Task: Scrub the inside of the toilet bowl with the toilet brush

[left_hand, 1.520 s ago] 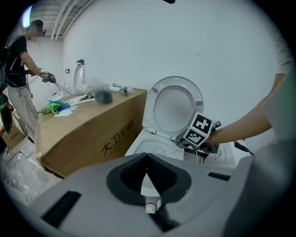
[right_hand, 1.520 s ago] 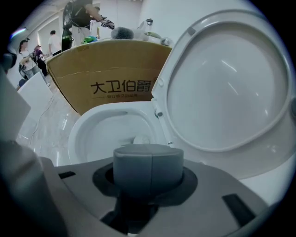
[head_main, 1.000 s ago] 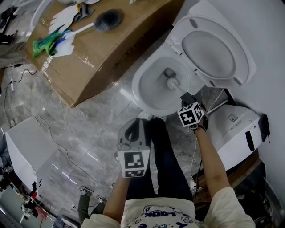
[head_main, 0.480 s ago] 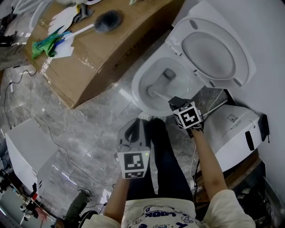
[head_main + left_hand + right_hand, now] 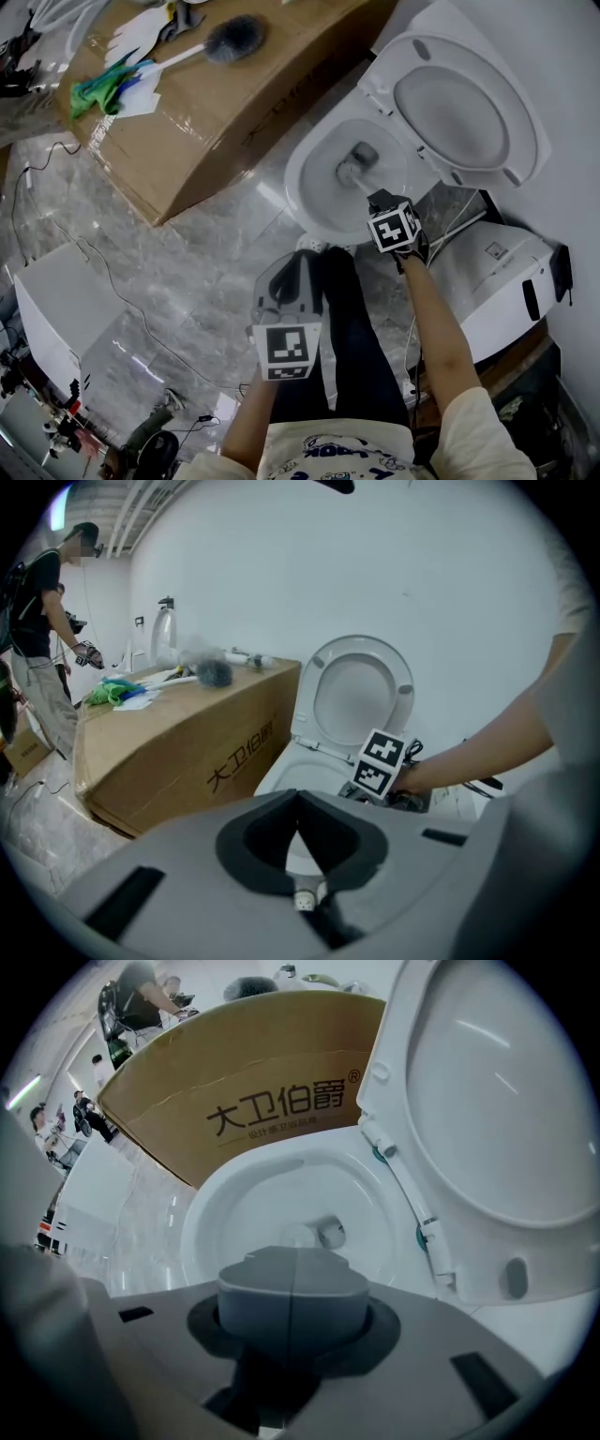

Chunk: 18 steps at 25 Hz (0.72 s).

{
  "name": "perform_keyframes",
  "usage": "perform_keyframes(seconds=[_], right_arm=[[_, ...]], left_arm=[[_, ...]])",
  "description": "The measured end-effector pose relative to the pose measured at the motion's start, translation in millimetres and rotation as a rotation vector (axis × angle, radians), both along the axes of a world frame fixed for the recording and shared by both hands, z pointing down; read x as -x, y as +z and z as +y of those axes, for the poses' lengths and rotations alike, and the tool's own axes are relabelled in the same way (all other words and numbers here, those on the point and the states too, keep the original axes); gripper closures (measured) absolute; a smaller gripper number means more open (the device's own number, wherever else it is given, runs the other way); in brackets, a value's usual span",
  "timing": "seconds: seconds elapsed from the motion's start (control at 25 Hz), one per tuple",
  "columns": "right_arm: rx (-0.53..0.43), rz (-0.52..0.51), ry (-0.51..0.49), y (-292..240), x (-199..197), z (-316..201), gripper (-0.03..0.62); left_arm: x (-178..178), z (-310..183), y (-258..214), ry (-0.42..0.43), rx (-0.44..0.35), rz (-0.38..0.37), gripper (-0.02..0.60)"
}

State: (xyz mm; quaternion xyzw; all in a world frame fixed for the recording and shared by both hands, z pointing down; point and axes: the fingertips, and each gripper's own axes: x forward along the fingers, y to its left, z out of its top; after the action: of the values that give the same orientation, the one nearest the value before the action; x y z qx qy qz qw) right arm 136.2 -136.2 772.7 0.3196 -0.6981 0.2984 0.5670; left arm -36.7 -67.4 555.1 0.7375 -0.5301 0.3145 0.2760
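Observation:
The white toilet bowl stands open with its lid and seat raised. My right gripper hangs over the bowl's near rim, shut on the toilet brush handle. The brush head sits low inside the bowl beside the drain. In the right gripper view the jaws are closed, and the brush head shows just beyond them in the bowl. My left gripper is held back over the floor, shut and holding nothing; its view looks toward the toilet.
A large cardboard box lies left of the toilet, carrying a second brush and green and white cloths. A white unit stands right of the bowl, and a white box at far left. Cables trail over the marble floor.
The brush head swept from beside the drain to the bowl's left front wall, then back to the drain. The right gripper followed. The left gripper stayed put.

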Motion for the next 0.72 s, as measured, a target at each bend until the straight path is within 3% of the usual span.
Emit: perform_keyframes(seconds=[0.36, 0.72], right_arm=[[-0.028, 0.051, 0.063, 20, -7, -3, 0.428], [0.079, -0.112, 0.195, -10, -2, 27, 0.427]], left_arm=[[1, 2, 4, 0.007, 0.008, -0.002, 0.578], [-5, 3, 3, 0.018, 0.007, 0.011, 0.578]])
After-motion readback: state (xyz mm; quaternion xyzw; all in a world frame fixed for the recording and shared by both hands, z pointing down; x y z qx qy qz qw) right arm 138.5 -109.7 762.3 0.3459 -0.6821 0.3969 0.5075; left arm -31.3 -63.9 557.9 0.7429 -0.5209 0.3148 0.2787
